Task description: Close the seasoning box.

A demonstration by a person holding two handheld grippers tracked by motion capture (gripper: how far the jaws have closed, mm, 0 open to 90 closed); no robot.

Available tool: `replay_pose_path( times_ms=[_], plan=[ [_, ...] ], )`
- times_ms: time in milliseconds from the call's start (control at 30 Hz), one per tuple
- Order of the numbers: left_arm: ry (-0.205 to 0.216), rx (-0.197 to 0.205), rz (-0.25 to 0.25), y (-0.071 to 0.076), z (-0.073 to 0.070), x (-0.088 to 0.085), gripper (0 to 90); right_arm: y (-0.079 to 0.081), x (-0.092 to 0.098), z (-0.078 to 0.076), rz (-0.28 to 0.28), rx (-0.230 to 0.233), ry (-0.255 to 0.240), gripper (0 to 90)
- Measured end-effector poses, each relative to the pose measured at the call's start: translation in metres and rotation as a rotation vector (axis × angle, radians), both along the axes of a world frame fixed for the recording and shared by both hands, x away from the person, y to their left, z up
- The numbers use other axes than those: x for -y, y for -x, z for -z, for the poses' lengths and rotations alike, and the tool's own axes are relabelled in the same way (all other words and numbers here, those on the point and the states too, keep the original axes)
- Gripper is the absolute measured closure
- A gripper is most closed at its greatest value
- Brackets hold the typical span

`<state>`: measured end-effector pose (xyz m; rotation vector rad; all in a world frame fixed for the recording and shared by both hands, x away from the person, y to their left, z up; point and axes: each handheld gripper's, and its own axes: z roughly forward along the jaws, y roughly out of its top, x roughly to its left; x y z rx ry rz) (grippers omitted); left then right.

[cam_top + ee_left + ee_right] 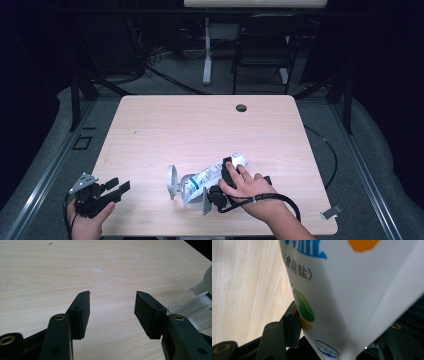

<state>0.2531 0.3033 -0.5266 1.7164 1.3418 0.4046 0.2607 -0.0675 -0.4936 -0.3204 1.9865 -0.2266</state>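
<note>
While clamped on both sides, salt bag sits inside right hand-held gripper.

- The counter was pale wood grain, with rounded corners.
- A dark round cable hole sat near the counter's far edge, right of centre.
- A black chair stood on the floor beyond the far edge.
- A white desk leg rose left of that chair.
- A small grey clip lay at the counter's near right corner.
</note>
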Motion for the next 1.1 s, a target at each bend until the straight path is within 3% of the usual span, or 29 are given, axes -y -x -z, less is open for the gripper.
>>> replay_pose_path(
  times_ms=[1100],
  plan=[
    [-0.003, -0.012, 0.0, -0.0001, 0.0012, -0.0014, 46.5, 0.0008, -0.0002, -0.0009, -0.014, 0.008, 0.011, 44.7]
  ],
)
